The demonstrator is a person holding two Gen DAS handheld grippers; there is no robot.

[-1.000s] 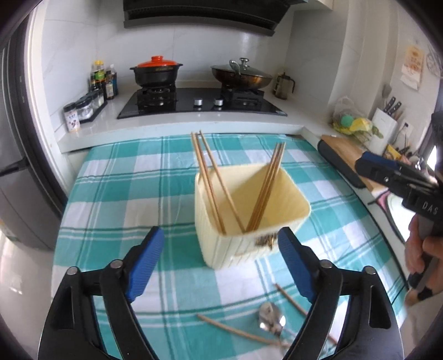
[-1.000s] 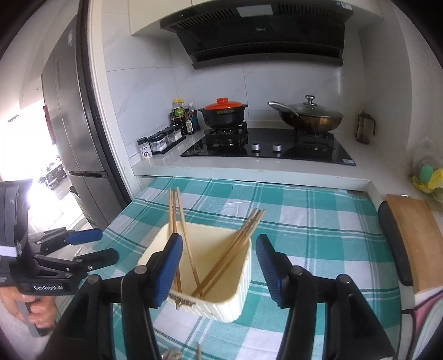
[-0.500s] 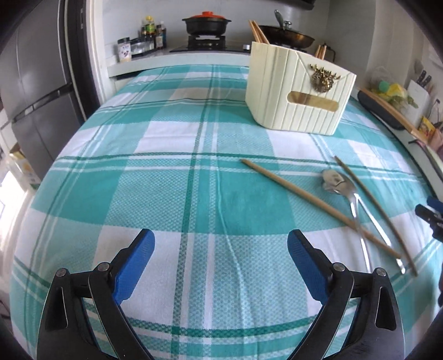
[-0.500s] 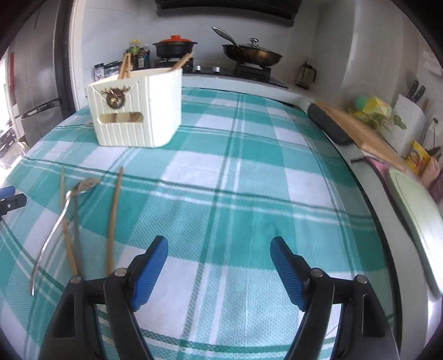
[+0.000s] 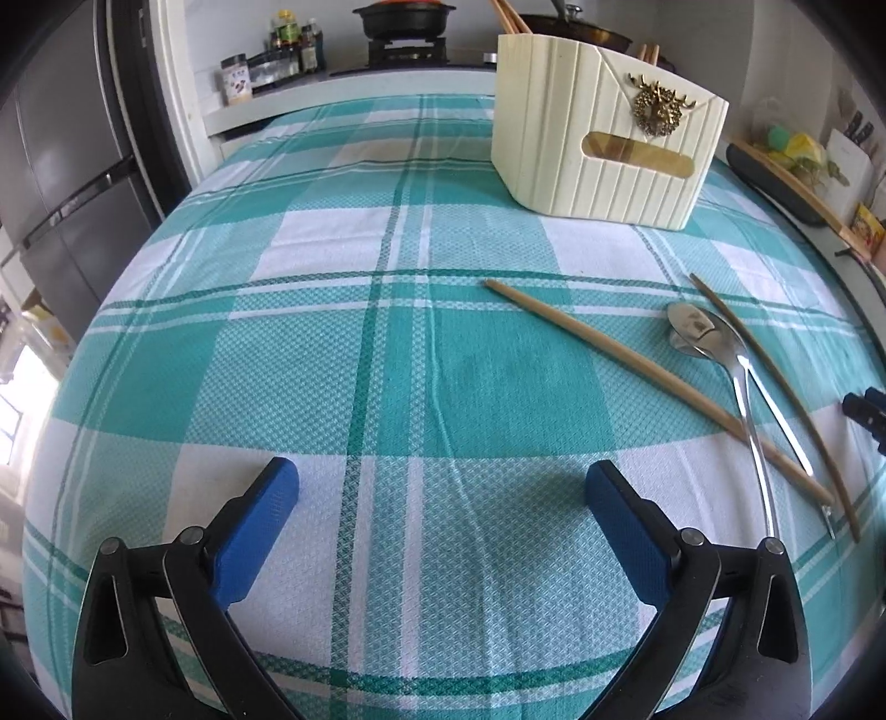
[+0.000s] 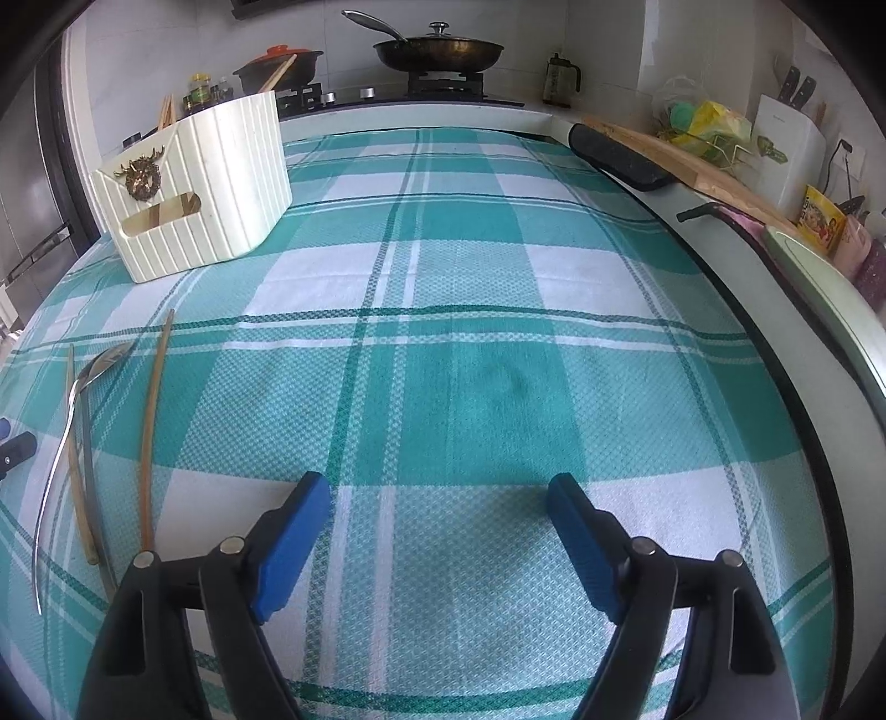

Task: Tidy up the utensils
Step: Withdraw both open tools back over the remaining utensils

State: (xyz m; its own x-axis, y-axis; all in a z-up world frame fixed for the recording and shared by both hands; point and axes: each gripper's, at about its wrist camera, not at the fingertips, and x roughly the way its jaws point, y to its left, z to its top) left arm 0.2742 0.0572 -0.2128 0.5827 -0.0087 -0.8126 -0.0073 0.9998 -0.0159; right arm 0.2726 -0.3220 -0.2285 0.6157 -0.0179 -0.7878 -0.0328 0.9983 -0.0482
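Left gripper [image 5: 443, 487], right gripper [image 6: 437, 498]: fingers wide, empty. Chopsticks [image 5: 653, 382], spoon [image 5: 714, 343] between them, pointing away; left perhaps nearer.

From my left wrist camera the cream ribbed plastic utensil caddy [image 5: 603, 149] hides nearly all of the wooden chopsticks standing in it [image 5: 506, 14]; only their tips show, and the top edge cuts those off. I cannot tell how many there are. Where the shiny metal spoons [image 5: 714, 354] overlap, I cannot count them for certain. The right gripper [image 5: 866, 410] is only a sliver at the right edge, so its jaws are unreadable there. In my right wrist view, the left gripper [image 6: 14, 446] is likewise clipped by the left edge. The labels on the small dark condiment bottles [image 6: 207, 91] are too small to read.
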